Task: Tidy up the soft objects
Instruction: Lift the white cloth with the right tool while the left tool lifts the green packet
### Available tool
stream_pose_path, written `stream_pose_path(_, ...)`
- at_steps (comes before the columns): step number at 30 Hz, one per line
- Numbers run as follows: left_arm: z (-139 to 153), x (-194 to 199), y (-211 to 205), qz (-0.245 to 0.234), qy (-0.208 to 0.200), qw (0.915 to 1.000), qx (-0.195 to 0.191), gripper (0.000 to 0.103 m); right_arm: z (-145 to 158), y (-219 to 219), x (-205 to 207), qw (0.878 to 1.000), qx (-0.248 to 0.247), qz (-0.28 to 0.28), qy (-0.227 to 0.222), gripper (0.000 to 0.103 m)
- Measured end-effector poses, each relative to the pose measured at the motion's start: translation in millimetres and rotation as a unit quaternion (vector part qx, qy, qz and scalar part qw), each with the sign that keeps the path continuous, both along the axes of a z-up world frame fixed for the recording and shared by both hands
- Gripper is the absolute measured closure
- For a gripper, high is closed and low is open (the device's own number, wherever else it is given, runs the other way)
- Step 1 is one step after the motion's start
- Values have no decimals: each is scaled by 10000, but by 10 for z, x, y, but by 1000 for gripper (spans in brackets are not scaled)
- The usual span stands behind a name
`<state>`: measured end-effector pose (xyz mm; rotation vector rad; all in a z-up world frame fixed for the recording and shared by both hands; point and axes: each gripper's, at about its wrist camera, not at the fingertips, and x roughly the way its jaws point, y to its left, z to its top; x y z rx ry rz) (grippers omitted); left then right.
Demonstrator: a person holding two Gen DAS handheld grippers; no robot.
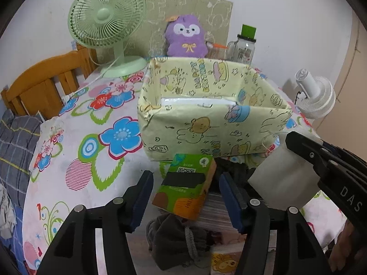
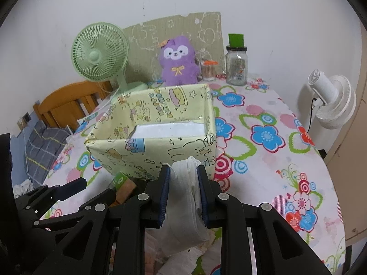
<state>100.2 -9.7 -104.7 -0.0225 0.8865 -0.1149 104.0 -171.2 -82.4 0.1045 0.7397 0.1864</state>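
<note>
A pale yellow cartoon-print box [image 1: 206, 135] [image 2: 151, 158] stands open on the flowered table, a white sheet on its bottom. My right gripper [image 2: 183, 171] is shut on a white soft cloth [image 2: 185, 206], held just in front of the box's near wall; it also shows in the left wrist view [image 1: 279, 176]. My left gripper [image 1: 185, 183] is open, its fingers on either side of a green and orange tissue pack [image 1: 185, 185] without touching it. The pack lies on a pile at the table's front edge. A dark drawstring pouch [image 1: 176, 238] lies below it.
A purple plush toy [image 1: 187, 37] sits behind the box against cardboard. A green desk fan [image 1: 107, 23] stands at the back left, a glass jar [image 1: 245, 45] at the back right, a white fan [image 1: 316, 96] off the right edge. A wooden bed frame [image 1: 45, 84] is left.
</note>
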Motion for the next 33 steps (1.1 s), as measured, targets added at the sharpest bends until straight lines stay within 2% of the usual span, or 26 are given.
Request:
stream_pose_path(16, -329, 202, 42, 27, 505, 9987, -76, 37, -251, 66, 291, 9992, -158, -32, 354, 77)
stream_pose_path(23, -319, 219, 40, -31, 502, 9986, -138, 58, -332, 58, 348, 9987, -212, -103, 460, 77)
stream_pose_path(33, -85, 91, -53, -166, 143, 9997, -82, 61, -232, 84, 268, 9993, -162, -15, 332, 77)
